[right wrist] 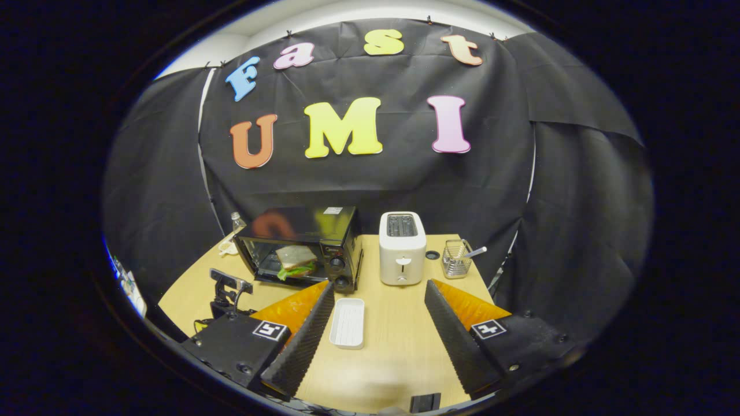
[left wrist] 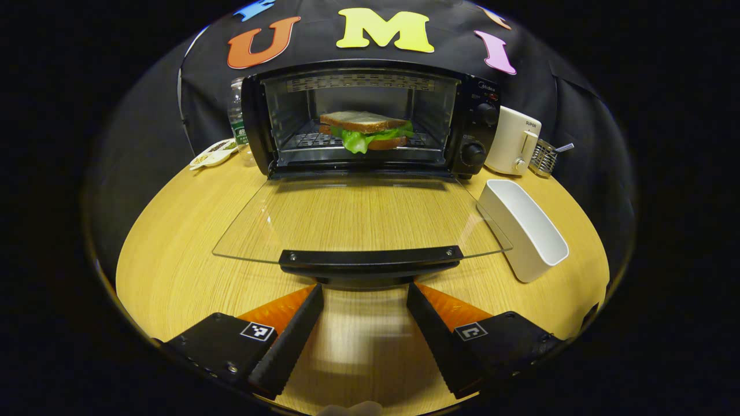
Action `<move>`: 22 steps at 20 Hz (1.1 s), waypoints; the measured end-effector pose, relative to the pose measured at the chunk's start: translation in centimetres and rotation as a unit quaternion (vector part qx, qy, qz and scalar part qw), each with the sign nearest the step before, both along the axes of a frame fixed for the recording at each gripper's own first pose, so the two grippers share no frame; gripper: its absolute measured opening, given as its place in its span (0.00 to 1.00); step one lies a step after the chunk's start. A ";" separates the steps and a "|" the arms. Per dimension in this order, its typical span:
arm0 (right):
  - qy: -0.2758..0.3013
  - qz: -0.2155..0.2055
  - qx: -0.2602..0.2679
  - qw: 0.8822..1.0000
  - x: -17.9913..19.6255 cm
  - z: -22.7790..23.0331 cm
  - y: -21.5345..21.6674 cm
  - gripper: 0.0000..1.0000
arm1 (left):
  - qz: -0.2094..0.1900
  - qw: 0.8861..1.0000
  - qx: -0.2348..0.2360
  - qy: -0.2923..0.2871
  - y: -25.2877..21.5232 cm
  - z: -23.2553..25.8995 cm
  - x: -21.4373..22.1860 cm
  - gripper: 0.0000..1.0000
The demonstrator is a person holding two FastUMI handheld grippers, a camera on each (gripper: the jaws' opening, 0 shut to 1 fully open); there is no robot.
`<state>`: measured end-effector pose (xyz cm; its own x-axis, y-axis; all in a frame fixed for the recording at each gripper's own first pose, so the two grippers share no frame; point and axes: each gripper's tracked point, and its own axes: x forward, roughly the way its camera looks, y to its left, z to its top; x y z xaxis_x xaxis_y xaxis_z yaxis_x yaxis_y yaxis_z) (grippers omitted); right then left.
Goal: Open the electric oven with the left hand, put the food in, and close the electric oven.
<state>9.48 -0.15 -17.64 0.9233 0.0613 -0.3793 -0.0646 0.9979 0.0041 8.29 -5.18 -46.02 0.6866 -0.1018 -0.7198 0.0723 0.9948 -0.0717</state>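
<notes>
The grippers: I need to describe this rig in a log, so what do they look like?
Both the left gripper and the right gripper match: two black wedge-shaped fingers with ribbed inner faces, orange panels outside, and black blocks carrying small square black-and-white markers.

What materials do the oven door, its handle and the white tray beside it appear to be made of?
Oven door: clear glass; the table's wood grain shows through it. Door handle: probably black plastic, semi-matte, fixed with two screws. White tray: smooth and glossy, plastic or ceramic; I cannot tell which.
</notes>
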 end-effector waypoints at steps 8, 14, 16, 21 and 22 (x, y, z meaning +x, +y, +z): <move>0.001 -0.002 0.008 1.000 0.8 -0.1 -0.7 1.00 | 0.000 1.000 0.002 -0.005 0.2 1.6 0.0 0.96; 0.001 -0.001 0.020 1.000 1.2 -0.1 -0.9 1.00 | 0.004 1.000 0.000 -0.026 0.4 4.8 1.2 0.96; 0.002 -0.003 0.026 1.000 1.2 -0.2 -1.0 1.00 | 0.006 0.999 0.000 -0.040 0.5 6.2 2.1 0.96; -0.001 -0.011 0.043 0.999 1.8 0.0 -1.6 1.00 | 0.013 0.998 0.005 -0.058 0.9 9.0 5.0 0.96; -0.003 -0.014 0.048 0.999 2.0 0.1 -1.8 1.00 | 0.012 0.998 0.006 -0.065 0.9 9.7 5.8 0.96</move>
